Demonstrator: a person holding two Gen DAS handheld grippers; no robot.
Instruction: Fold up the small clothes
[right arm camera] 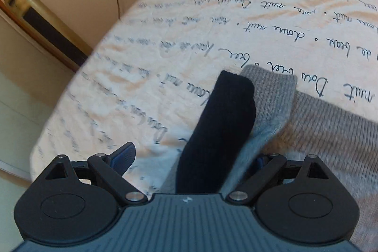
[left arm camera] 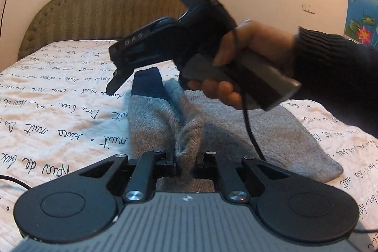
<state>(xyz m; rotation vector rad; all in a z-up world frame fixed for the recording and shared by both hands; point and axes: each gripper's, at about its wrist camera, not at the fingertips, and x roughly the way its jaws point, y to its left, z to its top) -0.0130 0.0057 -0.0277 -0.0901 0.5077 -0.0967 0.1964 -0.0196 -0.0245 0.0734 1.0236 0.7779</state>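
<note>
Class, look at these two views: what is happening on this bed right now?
A person is folding a grey sweater on a bed. The left hand-held gripper is shut on a pinch of grey knit. The right hand-held gripper is open above the sweater's navy cuff, holding nothing.

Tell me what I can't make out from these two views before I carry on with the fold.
- Left tool: its tips are buried in a pinched ridge of the grey sweater, left wrist view.
- Sweater's right half: covered by the hand and right tool, same view.
- Sweater's full outline: cut off at the right edge and by the tool body, right wrist view.
- Right tool's right finger: hidden behind the dark-cuffed sleeve, right wrist view.
- Bedspread lettering: blurred by motion.
</note>
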